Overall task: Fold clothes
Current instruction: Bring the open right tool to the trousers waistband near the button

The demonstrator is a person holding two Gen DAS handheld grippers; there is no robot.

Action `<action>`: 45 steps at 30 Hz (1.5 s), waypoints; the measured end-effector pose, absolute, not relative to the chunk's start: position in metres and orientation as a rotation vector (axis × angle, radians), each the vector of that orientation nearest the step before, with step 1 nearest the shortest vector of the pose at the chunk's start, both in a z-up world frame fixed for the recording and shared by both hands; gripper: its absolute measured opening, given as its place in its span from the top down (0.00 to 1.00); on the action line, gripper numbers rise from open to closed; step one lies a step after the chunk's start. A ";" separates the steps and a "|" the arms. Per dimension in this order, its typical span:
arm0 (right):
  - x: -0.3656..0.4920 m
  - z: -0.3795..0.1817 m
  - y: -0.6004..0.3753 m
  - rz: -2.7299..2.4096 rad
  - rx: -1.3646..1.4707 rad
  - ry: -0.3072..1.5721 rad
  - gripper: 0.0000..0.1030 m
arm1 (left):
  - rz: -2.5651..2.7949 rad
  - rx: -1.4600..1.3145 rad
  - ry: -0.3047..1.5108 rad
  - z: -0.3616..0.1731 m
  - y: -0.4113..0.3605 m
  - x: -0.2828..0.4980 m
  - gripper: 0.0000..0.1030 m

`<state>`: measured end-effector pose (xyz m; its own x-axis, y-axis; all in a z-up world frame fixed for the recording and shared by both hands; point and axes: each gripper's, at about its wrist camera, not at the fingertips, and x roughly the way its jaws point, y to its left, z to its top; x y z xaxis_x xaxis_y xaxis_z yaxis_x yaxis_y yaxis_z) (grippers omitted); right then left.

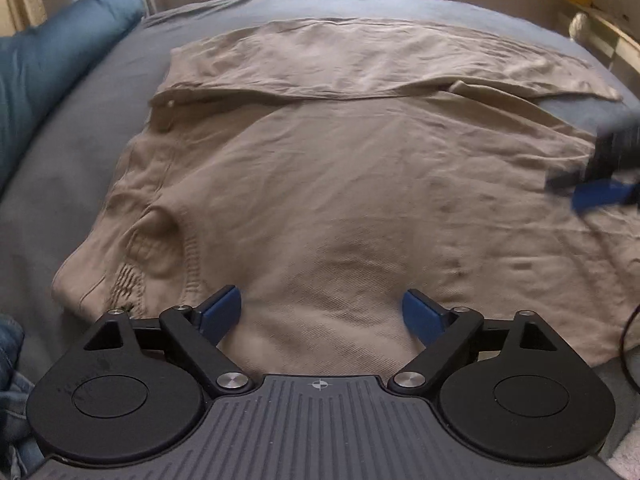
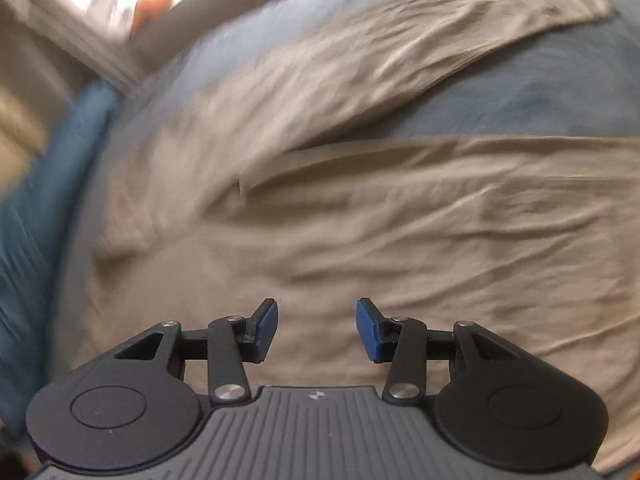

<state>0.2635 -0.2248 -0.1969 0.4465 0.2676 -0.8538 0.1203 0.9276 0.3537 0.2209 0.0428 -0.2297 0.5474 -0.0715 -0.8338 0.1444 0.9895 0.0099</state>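
Denim [image 1: 10, 384] beside bed, left view only.

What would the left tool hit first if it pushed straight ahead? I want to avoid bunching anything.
Most likely the beige garment itself: the open left tool points across its flat body on the bed, with nothing else between. Depth is uncertain.

One beige garment [image 1: 320, 200], one pillow [image 1: 60, 60], two grippers [image 1: 322, 312] [image 2: 316, 328].

My left wrist cam looks across the bed [image 1: 72, 152], close above; right cam's nearer, blurred. Both share the beige shirt [image 1: 320, 208].
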 end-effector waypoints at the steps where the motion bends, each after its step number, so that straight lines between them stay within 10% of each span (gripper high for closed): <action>1: 0.258 -0.199 -0.217 0.108 0.346 1.131 0.55 | -0.130 0.077 0.982 -0.230 0.043 0.222 0.13; 9: 0.208 -0.193 -0.182 0.211 0.091 1.314 0.55 | -0.152 0.044 0.983 -0.234 0.049 0.214 0.09; 23: 0.290 -0.124 -0.067 0.578 -0.126 1.011 0.55 | -0.193 -0.011 0.942 -0.234 0.060 0.205 0.07; 45: 0.369 -0.217 0.063 0.762 -0.424 0.972 0.62 | -0.161 -0.087 0.965 -0.232 0.063 0.203 0.07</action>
<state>0.3685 0.0631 -0.2171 0.3399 0.3850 -0.8580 -0.7417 0.6706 0.0071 0.2031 0.0626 -0.2319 0.5590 -0.1747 -0.8105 0.0975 0.9846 -0.1450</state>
